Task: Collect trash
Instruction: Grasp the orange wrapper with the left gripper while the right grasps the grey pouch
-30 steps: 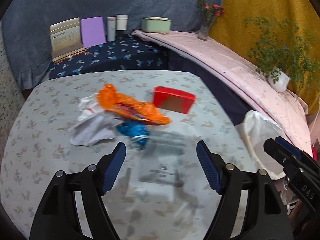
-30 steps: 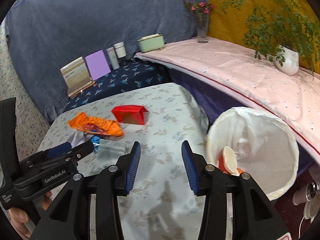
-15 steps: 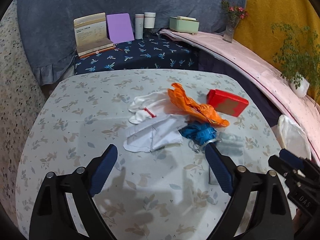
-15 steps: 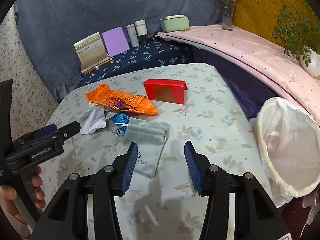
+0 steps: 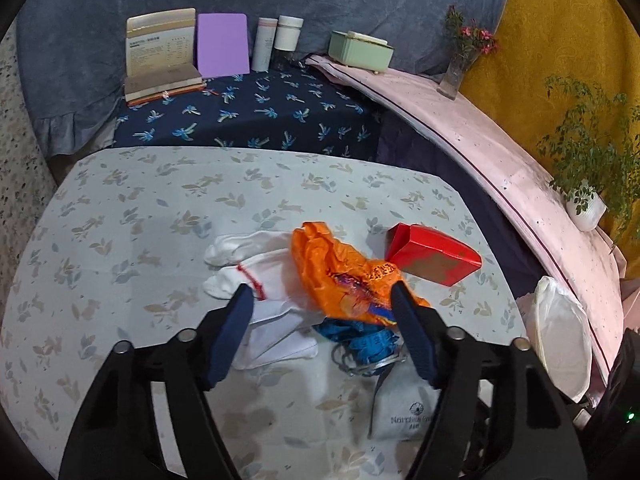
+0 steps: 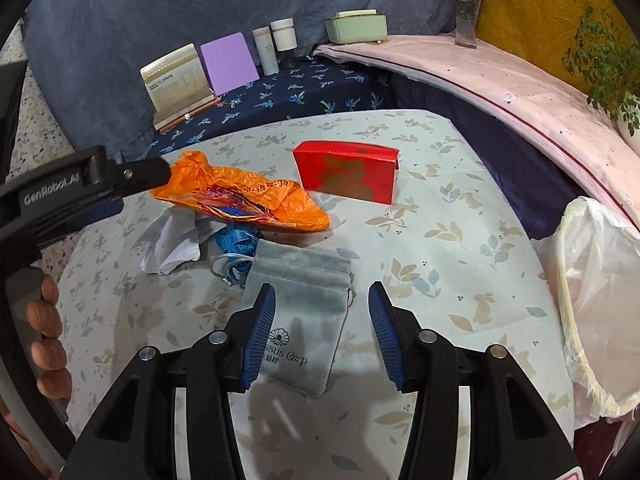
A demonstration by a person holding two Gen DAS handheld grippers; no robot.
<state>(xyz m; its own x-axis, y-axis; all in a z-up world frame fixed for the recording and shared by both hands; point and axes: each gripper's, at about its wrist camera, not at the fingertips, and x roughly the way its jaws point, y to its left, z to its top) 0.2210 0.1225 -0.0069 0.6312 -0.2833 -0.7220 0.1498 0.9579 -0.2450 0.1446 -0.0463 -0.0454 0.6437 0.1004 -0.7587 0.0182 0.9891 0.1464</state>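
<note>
The bench (image 5: 120, 216) wears a pale cloth printed with leaves and rabbits. Behind it a lower surface in a dark blue palm print (image 5: 256, 112) carries a card stand (image 5: 160, 48), a purple board (image 5: 222, 44), two white jars (image 5: 276, 40) and, to the right, a green box (image 5: 360, 50). A pink-covered ledge (image 5: 520, 176) curves along the right side with a flower vase (image 5: 460, 64) and a potted plant (image 5: 588, 204); blue and yellow drapes hang behind.

The trash lies in a loose heap near the middle of the bench: a crumpled orange wrapper (image 6: 248, 196) on top, white gloves (image 5: 256, 264) to its left, a blue tangle (image 6: 236, 240) under its near edge, a red box (image 6: 346, 170) just to its right, and a grey drawstring pouch (image 6: 304, 312) nearest the camera.

A bin lined with a white bag (image 6: 596, 288) stands off the bench's right edge; its contents are hidden from here.

The left tool (image 5: 322, 312) hangs over the gloves and wrapper, jaws closing, gripping nothing. The right tool (image 6: 322, 320) is about half open above the pouch, pads clear of it.
</note>
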